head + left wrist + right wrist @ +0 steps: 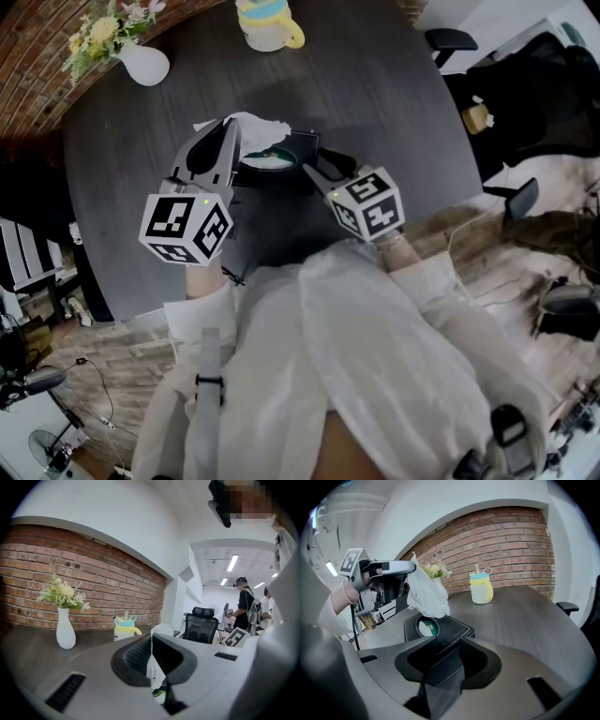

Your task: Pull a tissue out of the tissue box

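Your left gripper (230, 127) pinches the tissue (425, 595) shut, hanging lengthwise with its lower edge just above the tissue box (450, 629) opening. Your right gripper (314, 172) clamps the box's near corner, so the pull runs straight up

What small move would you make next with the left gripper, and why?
Probably lift the left gripper a little higher. It is shut on the tissue, whose lower edge hangs right at the opening of the box, so I cannot tell that it is clear. The right gripper clamps the box corner, so the box should stay down.
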Action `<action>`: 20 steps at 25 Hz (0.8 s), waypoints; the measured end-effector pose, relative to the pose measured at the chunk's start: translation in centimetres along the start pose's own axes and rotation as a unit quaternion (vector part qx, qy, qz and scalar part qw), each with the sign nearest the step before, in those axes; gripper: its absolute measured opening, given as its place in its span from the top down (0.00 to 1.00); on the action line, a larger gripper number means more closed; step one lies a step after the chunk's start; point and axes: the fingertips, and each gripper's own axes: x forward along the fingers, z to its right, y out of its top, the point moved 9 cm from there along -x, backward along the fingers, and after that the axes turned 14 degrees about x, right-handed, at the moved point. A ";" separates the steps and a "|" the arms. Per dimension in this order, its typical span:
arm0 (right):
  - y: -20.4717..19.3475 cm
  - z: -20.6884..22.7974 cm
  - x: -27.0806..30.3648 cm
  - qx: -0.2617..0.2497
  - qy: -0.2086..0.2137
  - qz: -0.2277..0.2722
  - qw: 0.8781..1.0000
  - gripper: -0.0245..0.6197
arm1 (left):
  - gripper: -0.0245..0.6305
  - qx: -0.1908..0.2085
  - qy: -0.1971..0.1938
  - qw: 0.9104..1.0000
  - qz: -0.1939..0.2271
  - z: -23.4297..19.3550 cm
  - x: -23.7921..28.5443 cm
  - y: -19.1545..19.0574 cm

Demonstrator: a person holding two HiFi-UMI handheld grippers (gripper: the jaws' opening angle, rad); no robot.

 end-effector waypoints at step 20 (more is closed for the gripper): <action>1.4 -0.3 -0.7 -0.029 -0.026 -0.015 0.999 0.77 | 0.95 -0.037 0.013 0.999 0.019 0.2 -2.5 -1.2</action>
